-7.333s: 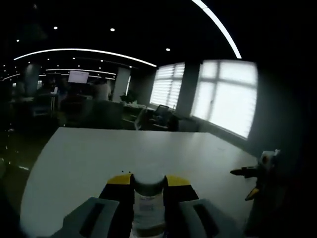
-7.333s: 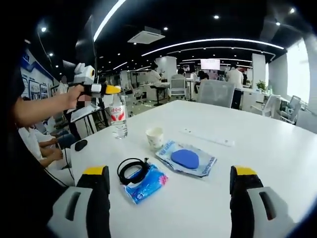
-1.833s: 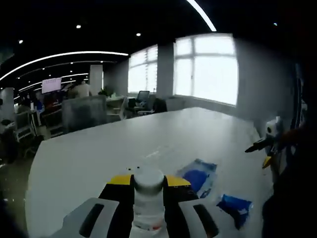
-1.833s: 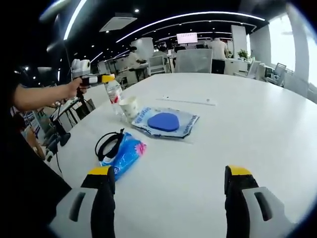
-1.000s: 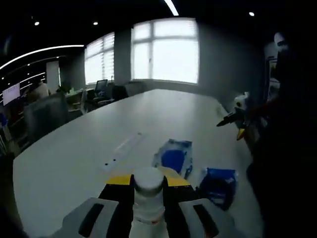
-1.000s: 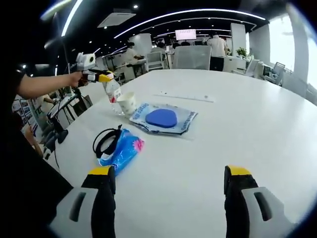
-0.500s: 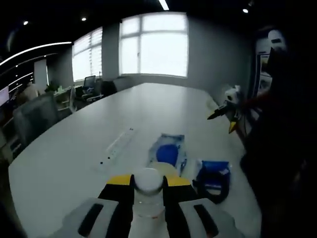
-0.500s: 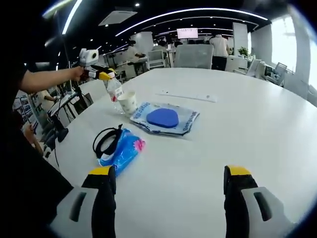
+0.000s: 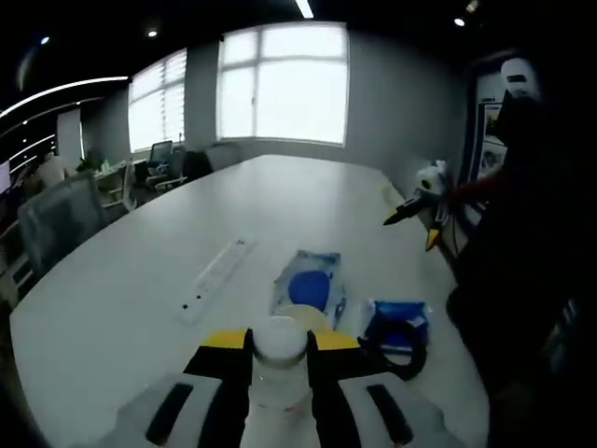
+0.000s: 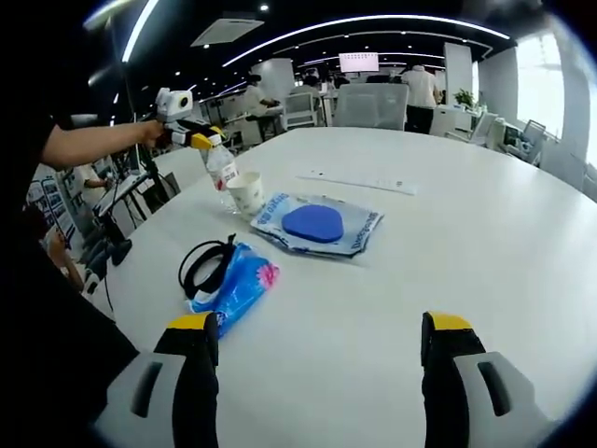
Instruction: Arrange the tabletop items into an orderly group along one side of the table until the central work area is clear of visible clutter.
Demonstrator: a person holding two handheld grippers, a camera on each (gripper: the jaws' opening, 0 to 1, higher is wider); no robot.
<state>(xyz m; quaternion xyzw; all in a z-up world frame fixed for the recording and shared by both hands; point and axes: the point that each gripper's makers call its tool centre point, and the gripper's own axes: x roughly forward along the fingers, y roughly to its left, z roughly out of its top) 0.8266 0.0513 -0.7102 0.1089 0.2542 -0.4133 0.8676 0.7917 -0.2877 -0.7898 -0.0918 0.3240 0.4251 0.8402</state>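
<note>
Left gripper [image 9: 278,347] clamped tight on the water bottle [image 9: 279,342] at the table [image 10: 522,252] edge, just beside the paper cup [image 10: 246,195]. Right gripper [image 10: 317,336] wide apart, holding nothing, hovering above bare tabletop.

This was an open-plan office: a long white meeting table [image 10: 522,252], mesh swivel chairs [image 10: 371,105], a wall screen [image 10: 359,62], strip ceiling lights [image 10: 354,23], and big blinded windows [image 9: 283,84].
</note>
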